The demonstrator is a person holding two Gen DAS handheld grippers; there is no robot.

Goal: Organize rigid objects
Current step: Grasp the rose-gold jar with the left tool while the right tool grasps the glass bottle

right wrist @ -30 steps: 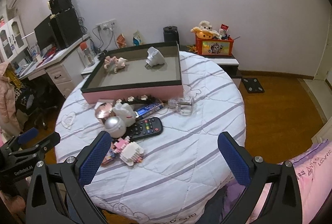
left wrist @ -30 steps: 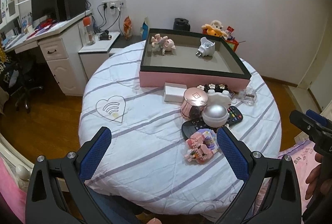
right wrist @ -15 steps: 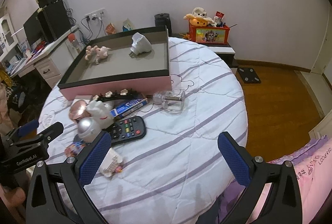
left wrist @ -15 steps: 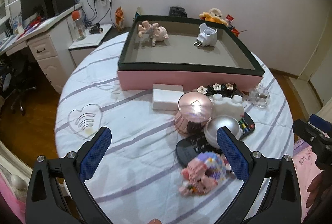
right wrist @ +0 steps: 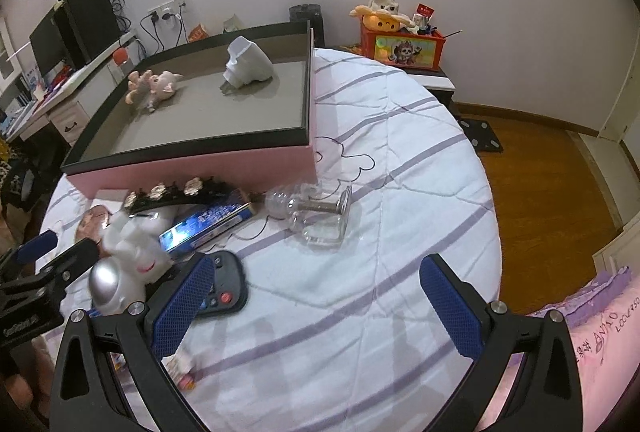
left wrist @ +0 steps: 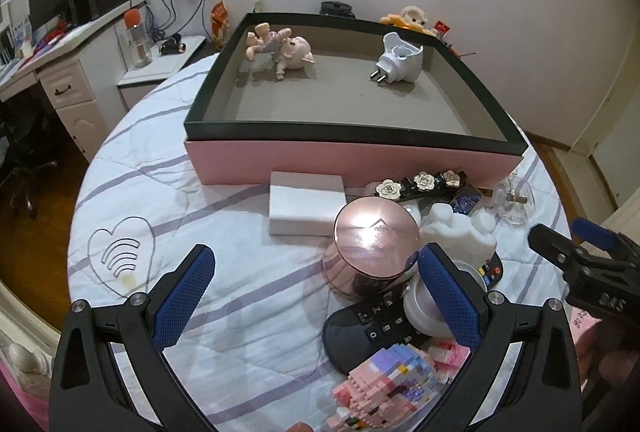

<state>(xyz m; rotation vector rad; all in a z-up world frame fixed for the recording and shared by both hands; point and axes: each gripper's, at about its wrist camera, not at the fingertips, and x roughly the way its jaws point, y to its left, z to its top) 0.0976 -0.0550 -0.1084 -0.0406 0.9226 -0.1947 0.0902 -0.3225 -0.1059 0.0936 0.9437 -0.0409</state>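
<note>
Two grippers are hovering over a round table (left wrist: 132,160) draped in a white striped cloth, both with jaws spread wide and holding nothing. Compared with one second ago, the left gripper (left wrist: 316,292) is sitting lower and closer to the clutter, so that the pink metallic jar (left wrist: 370,252) is now lying between its fingers, nearer the right one, apart from the pads. Its right finger is now overlapping the silver dome (left wrist: 424,312) and the black remote (left wrist: 368,332), which earlier were lying ahead of the fingertips. The right gripper (right wrist: 316,292) is likewise closer to the tabletop than before; its left finger is crossing the remote (right wrist: 228,288), with bare cloth between the fingers. The pink tray (left wrist: 352,160) is standing at the far side of the table, holding a pig figurine (left wrist: 284,50) and a white plug adapter (left wrist: 400,62). Just in front of its wall are lying a white box (left wrist: 306,202), a flowered hair clip (left wrist: 420,184), a white figurine (left wrist: 460,232), a blue packet (right wrist: 208,222) and a clear glass clamp (right wrist: 316,212). Nearest the left camera is resting a pink block model (left wrist: 392,380)
</note>
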